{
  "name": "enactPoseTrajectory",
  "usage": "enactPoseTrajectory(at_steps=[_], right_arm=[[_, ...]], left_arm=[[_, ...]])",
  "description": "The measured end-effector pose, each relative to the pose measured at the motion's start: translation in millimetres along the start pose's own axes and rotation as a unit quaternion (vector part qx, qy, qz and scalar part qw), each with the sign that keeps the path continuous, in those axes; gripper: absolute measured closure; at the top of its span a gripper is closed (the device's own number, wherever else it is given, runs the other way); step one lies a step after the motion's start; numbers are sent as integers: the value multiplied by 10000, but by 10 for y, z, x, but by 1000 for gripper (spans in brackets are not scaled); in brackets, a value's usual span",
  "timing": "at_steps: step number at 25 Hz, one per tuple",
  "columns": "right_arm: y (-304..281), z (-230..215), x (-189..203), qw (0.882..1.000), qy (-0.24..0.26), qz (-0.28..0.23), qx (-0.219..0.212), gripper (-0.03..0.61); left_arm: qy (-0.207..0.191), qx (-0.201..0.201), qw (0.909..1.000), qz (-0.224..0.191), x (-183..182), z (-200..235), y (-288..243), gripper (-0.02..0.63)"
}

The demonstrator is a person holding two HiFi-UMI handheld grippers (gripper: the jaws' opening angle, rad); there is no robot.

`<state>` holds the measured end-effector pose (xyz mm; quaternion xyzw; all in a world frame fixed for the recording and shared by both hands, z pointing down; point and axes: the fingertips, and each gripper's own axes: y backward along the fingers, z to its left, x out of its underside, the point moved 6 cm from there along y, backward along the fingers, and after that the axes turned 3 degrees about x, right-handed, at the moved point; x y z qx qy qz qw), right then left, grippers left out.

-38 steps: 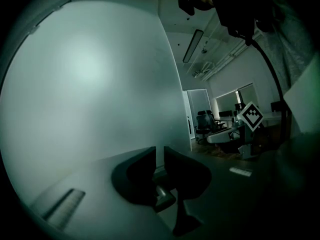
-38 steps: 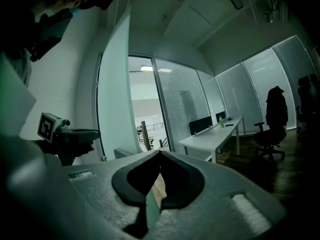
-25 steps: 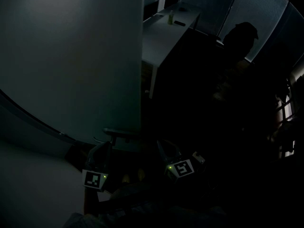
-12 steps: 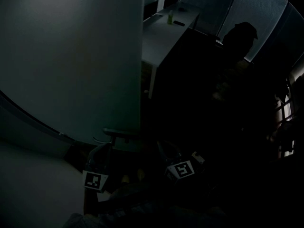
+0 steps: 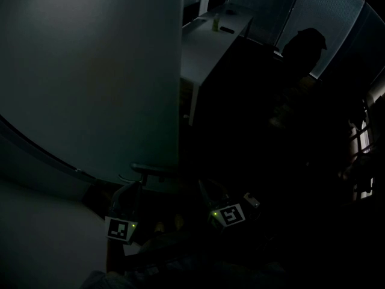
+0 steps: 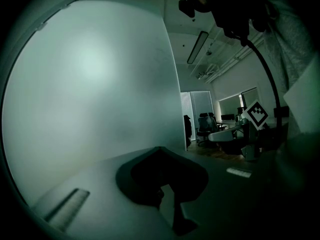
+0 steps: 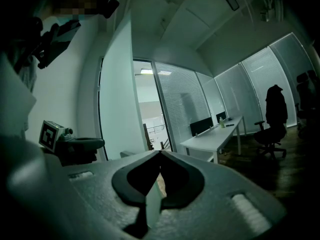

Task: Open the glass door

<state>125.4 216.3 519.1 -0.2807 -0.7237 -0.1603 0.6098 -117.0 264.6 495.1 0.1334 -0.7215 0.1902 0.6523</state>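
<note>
The scene is very dark. The frosted glass door [image 5: 90, 71] fills the left of the head view, and its free edge [image 5: 180, 101] runs down the middle. My left gripper [image 5: 150, 169] is level and reaches the lower part of that edge, jaws shut with nothing between them; whether it touches the glass is not clear. In the left gripper view the door [image 6: 95, 84] stands close on the left of the shut left gripper [image 6: 160, 148]. My right gripper [image 5: 207, 188] hangs beside it, right of the edge. In its own view the right gripper [image 7: 160, 152] is shut and empty, and the door [image 7: 117, 99] is at left.
A long white desk [image 5: 207, 41] stands beyond the door with a small bottle [image 5: 216, 23] on it. A dark office chair [image 7: 272, 119] with a coat stands to the right. Blinds [image 5: 325, 23] cover the far glass wall. The doorway gap lies between the door edge and the desk.
</note>
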Motion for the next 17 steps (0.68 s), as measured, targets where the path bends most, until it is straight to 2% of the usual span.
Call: enactPoseTrajectory(at_steps=[17], right_arm=[[-46, 78, -25, 10000, 43, -17, -62, 577]], left_arm=[[-96, -46, 9999, -12, -36, 47, 40, 609]])
